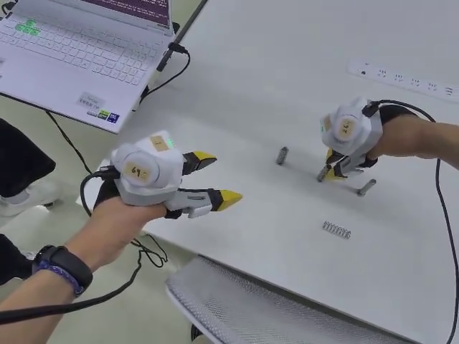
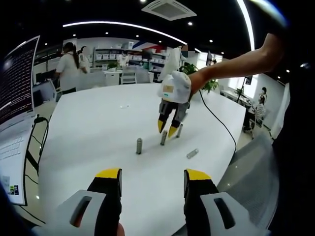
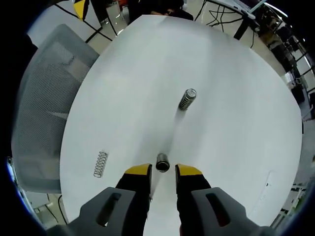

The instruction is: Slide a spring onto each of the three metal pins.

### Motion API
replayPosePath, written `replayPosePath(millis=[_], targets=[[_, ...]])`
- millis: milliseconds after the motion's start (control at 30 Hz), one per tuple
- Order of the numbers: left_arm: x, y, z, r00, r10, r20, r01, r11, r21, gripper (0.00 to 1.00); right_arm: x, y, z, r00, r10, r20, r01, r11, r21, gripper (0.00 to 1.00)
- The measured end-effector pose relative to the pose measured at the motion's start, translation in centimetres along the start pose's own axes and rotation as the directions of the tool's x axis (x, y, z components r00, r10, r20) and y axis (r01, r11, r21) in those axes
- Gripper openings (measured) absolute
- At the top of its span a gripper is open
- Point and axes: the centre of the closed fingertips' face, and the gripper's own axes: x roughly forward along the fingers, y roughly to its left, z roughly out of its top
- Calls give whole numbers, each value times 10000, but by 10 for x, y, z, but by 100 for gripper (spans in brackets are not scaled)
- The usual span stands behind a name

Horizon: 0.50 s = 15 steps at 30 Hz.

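Observation:
Two upright metal pins carry springs: one (image 1: 282, 155) (image 2: 139, 145) (image 3: 187, 100) stands apart to the left, the other (image 1: 323, 172) (image 2: 163, 137) (image 3: 162, 162) just ahead of my right gripper's yellow tips. My right gripper (image 1: 334, 172) (image 2: 168, 130) (image 3: 163, 170) hangs over that second pin, jaws slightly apart, holding nothing. A third pin (image 1: 366, 188) (image 2: 180, 130) stands bare beside it. One loose spring (image 1: 336, 230) (image 2: 192, 153) (image 3: 100, 163) lies flat on the white table (image 1: 272, 86). My left gripper (image 1: 217, 179) (image 2: 152, 174) hovers open near the table's front edge, well short of the pins.
An open laptop (image 1: 86, 50) with cables sits at the table's far left. A white power strip (image 1: 401, 79) lies at the back right. A grey mesh chair (image 1: 237, 308) (image 3: 44, 113) stands below the front edge. People stand far off in the left gripper view.

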Motion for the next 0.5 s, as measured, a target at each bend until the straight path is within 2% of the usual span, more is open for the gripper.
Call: replayPosePath(millis=[500], targets=[[0,-9,7,9999,-97,27,96,9998,146,45,-21,-1,1,9988,-379,296,374,9992,143,21]])
